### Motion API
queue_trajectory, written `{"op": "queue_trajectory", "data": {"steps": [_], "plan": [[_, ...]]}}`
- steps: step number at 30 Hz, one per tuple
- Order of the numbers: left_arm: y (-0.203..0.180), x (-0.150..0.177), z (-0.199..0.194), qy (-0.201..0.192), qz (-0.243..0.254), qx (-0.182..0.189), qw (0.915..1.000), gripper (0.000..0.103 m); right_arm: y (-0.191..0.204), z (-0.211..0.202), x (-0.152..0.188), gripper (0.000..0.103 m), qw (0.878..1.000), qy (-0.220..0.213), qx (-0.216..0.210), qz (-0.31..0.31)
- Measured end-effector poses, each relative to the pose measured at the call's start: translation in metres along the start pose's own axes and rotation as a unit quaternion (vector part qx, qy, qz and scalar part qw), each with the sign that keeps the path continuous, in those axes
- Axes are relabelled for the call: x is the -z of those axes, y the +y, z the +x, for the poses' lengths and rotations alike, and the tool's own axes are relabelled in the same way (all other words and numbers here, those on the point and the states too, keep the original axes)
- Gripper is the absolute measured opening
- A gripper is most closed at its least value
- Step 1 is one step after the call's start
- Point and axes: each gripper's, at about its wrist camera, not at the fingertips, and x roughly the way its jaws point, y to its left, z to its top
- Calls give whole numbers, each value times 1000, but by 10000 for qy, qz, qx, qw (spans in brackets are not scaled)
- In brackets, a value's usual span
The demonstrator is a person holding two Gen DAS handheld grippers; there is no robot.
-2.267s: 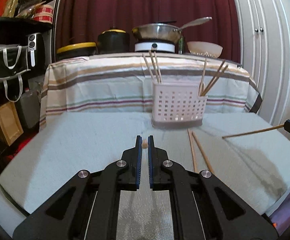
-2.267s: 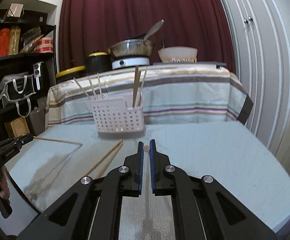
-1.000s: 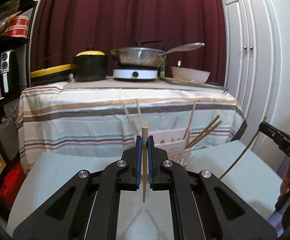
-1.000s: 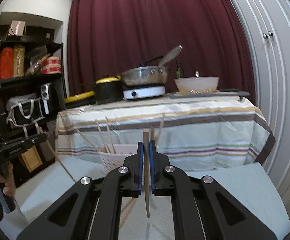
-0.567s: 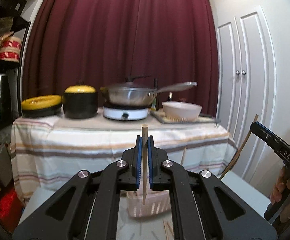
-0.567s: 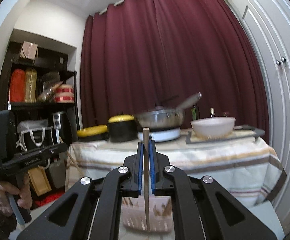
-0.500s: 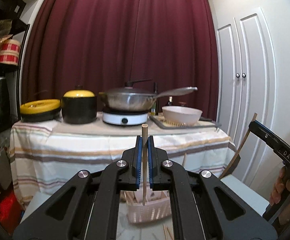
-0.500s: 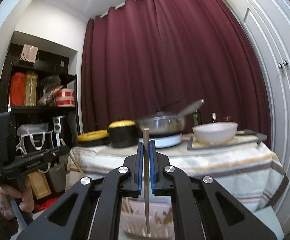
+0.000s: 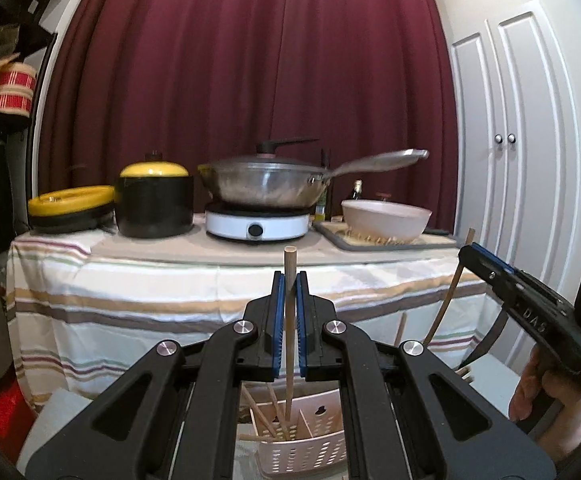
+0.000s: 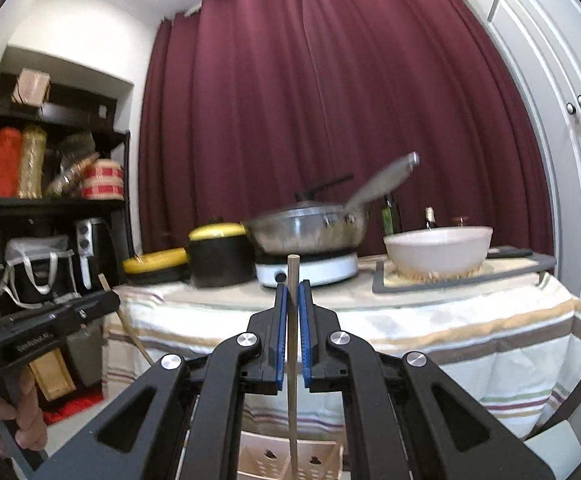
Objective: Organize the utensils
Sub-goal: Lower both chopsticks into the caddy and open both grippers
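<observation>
My left gripper (image 9: 289, 280) is shut on a wooden chopstick (image 9: 289, 340) held upright, its lower tip inside the left compartment of the white perforated utensil basket (image 9: 306, 444), among other chopsticks. My right gripper (image 10: 292, 292) is shut on a second upright chopstick (image 10: 292, 380), whose lower end hangs over the basket (image 10: 286, 460) at the frame's bottom. The right gripper also shows in the left wrist view (image 9: 490, 264) with its chopstick (image 9: 446, 300). The left gripper shows in the right wrist view (image 10: 98, 304).
Behind stands a striped-cloth table (image 9: 130, 292) with a yellow-lidded black pot (image 9: 154, 200), a wok on a hotplate (image 9: 266, 188) and a white bowl (image 9: 386, 220). A dark shelf (image 10: 50, 208) is on the left, white cupboard doors (image 9: 506, 184) on the right.
Both grippers lifted their chopsticks off the table, turned them upright and brought them over the basket. Over the last half second both have lowered; the left chopstick's tip is now in the basket.
</observation>
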Motion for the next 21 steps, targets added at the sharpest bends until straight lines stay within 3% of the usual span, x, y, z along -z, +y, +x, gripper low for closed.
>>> {"op": "queue_trajectory", "data": {"steps": [8, 13, 15, 16, 17, 21], "plan": [[11, 37, 36, 376, -149, -99, 9991, 6, -3, 25, 37, 7, 9988, 464, 102, -94], [7, 48, 43, 483, 30, -170, 9987, 10, -4, 34, 50, 9, 9971, 757, 69, -71], [6, 50, 43, 483, 51, -179, 9987, 37, -5, 33, 54, 26, 9967, 802, 89, -46], [6, 50, 42, 473, 30, -186, 9987, 44, -5, 30, 54, 38, 9968, 787, 101, -24], [7, 50, 41, 452, -15, -183, 9988, 49, -6, 28, 55, 44, 9970, 764, 108, 1], [6, 47, 32, 439, -65, -120, 9989, 58, -3, 14, 49, 46, 9975, 681, 164, -48]]}}
